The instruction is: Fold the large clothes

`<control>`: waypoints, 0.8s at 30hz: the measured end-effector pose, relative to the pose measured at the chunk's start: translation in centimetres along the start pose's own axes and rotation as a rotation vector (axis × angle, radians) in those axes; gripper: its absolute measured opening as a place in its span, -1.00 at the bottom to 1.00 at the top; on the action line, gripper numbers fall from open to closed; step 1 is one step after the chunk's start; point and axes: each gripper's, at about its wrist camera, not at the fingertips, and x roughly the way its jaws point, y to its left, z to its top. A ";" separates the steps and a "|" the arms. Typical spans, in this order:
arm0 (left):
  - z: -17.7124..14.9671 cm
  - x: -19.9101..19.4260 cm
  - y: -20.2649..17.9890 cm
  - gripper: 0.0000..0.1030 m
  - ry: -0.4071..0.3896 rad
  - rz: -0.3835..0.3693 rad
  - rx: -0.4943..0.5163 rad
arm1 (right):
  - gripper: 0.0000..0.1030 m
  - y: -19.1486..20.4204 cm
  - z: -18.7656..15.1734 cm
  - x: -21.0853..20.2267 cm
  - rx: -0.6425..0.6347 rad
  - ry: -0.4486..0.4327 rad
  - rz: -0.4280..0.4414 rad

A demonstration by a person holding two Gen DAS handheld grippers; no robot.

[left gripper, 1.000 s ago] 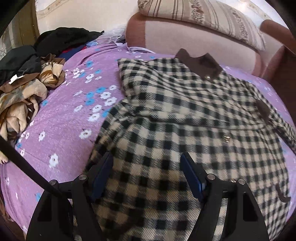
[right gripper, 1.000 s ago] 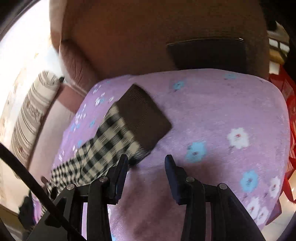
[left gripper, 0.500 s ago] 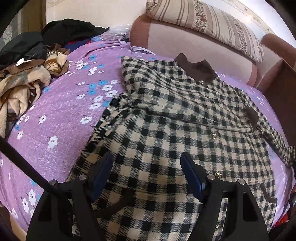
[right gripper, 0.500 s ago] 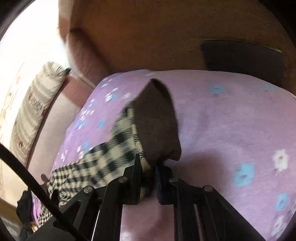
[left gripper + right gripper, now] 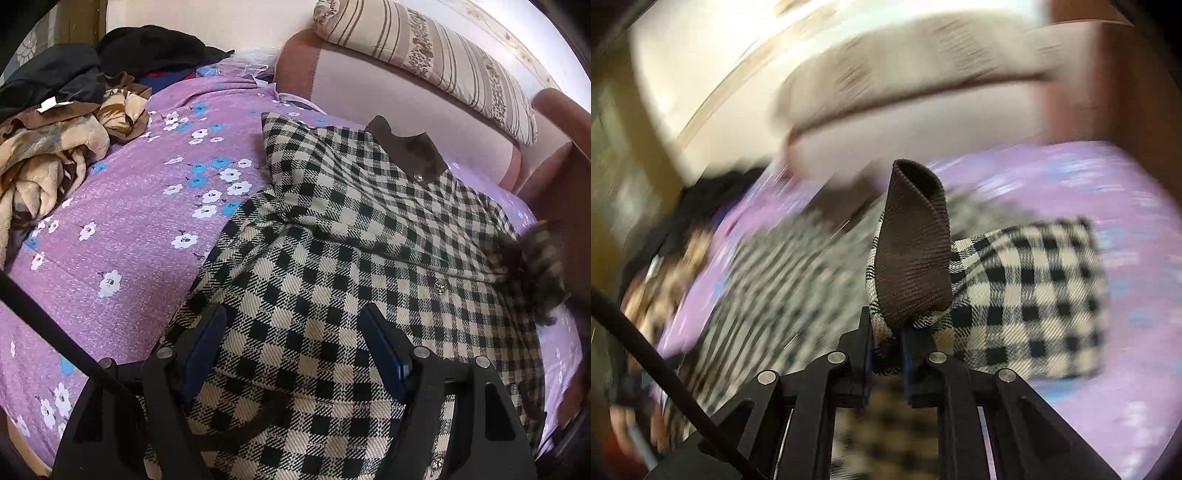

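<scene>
purple bedspread (image 5: 122, 206) bare leftward, left hand-held gripper (image 5: 293, 349) released, right hand-held gripper (image 5: 886, 332) clenching checked sleeve (image 5: 1015, 295)

free: purple bedspread (image 5: 122, 206) L of shirt (image 5: 332, 258) | blocked: clothes pile (image 5: 48, 147) far L, sofa back (image 5: 388, 92) behind

checked shirt (image 5: 332, 258) spread on the bedsheet (image 5: 129, 240), clothes pile (image 5: 55, 129) left, bolster (image 5: 424, 55) behind

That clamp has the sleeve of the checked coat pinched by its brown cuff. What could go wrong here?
1. The right gripper pinches only the sleeve end below the brown cuff; a tug might slip it free.
2. The left gripper hangs open over the checked coat, pinning nothing, so the coat could drag across the purple sheet.
</scene>
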 end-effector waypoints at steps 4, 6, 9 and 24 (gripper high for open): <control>0.4 0.0 0.3 0.44 -0.001 -0.049 -0.040 | -0.33 2.8 -1.3 2.6 -0.086 0.094 0.083; 0.5 0.0 0.3 0.44 0.003 -0.097 -0.058 | -0.24 2.3 -1.2 1.9 -0.062 0.081 0.114; 0.7 -0.1 -0.9 0.44 0.009 -0.152 -0.052 | 0.01 0.3 -0.7 -0.2 0.022 0.016 0.106; -2.4 4.3 -14.4 0.45 0.251 -0.417 -0.022 | 0.09 -9.4 -1.2 -7.0 0.303 -0.109 0.050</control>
